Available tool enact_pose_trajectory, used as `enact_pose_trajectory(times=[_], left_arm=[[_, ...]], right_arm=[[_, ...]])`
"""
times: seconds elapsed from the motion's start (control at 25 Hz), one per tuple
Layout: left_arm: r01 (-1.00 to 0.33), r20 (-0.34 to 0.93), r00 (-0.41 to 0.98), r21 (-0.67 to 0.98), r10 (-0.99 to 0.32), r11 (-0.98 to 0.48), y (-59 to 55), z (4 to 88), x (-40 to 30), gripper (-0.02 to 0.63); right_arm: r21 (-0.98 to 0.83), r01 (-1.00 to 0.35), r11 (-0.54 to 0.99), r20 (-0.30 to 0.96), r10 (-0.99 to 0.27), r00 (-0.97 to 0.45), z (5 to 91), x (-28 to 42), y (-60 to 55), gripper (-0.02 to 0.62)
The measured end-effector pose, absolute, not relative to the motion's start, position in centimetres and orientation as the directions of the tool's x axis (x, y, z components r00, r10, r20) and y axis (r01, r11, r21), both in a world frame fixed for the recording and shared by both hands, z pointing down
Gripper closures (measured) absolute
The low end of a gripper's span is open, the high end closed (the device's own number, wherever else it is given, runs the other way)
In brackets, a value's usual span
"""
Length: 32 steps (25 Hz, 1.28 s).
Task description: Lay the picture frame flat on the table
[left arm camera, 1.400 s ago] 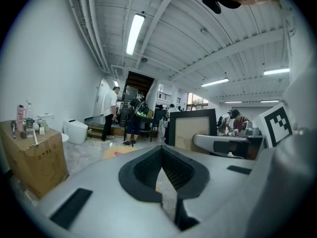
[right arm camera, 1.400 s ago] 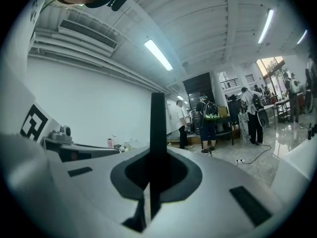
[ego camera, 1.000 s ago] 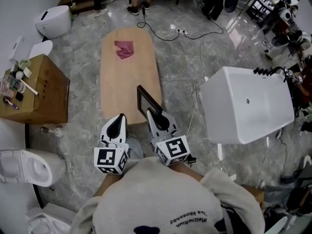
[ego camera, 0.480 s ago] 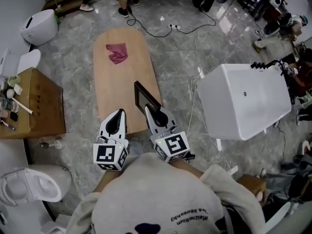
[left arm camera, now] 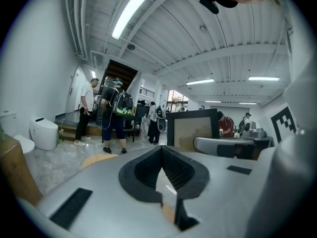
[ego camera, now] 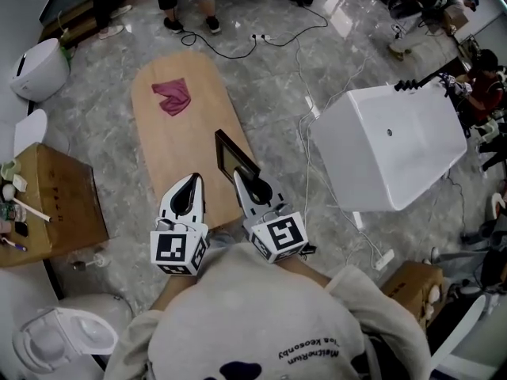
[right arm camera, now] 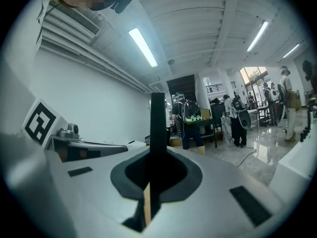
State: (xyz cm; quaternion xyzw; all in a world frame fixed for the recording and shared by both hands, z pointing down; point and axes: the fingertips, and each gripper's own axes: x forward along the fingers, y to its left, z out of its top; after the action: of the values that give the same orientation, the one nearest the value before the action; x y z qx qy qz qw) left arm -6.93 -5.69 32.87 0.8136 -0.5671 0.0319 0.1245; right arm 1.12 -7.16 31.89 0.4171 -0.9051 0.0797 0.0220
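The black picture frame (ego camera: 234, 157) stands upright on its edge above the near end of the oval wooden table (ego camera: 170, 137). My right gripper (ego camera: 242, 177) is shut on the frame's near edge, which shows as a dark vertical bar (right arm camera: 157, 118) in the right gripper view. The left gripper (ego camera: 190, 180) hovers beside it on the left, shut with nothing in it. From the left gripper view, the frame (left arm camera: 194, 129) shows its pale inner panel, off to the right of those jaws (left arm camera: 161, 148).
A pink cloth (ego camera: 172, 96) lies at the table's far end. A white bathtub (ego camera: 388, 145) stands to the right, a brown box (ego camera: 55, 204) to the left, and toilets (ego camera: 38, 66) at far left. Cables (ego camera: 301, 62) cross the floor. People stand beyond the table.
Both grippers have moved forward over the table's near end, the right one carrying the upright frame. The whole view has shifted with the person's step.
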Motion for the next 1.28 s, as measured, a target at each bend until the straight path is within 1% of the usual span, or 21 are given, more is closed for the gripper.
enact_pose_trajectory(times=[0.16, 0.36, 0.6, 0.92, 1.28], left_arm=[[-0.927, 0.197, 0.363, 0.178, -0.911, -0.330, -6.3, 33.2, -6.5, 0.598], [-0.933, 0.192, 0.337, 0.195, -0.922, -0.301, -6.9, 33.3, -6.9, 0.598], [-0.942, 0.194, 0.315, 0.182, -0.929, -0.281, -7.7, 32.3, -5.5, 0.597], [-0.961, 0.155, 0.263, 0.134, -0.952, -0.243, -8.6, 29.8, -5.9, 0.598], [-0.975, 0.156, 0.197, 0.135, -0.968, -0.177, -8.5, 29.4, -6.6, 0.598]], right_arm=[[-0.131, -0.762, 0.635, 0.122, -0.752, -0.647, 32.3, 1.6, -7.8, 0.578], [-0.170, -0.747, 0.643, 0.123, -0.738, -0.663, 32.3, 1.6, -8.2, 0.577], [-0.167, -0.704, 0.690, 0.109, -0.697, -0.709, 31.0, 2.0, -9.4, 0.577], [-0.114, -0.640, 0.760, 0.070, -0.637, -0.768, 29.1, 0.9, -10.8, 0.578], [-0.054, -0.549, 0.834, 0.081, -0.544, -0.835, 28.7, -0.4, -11.1, 0.578]])
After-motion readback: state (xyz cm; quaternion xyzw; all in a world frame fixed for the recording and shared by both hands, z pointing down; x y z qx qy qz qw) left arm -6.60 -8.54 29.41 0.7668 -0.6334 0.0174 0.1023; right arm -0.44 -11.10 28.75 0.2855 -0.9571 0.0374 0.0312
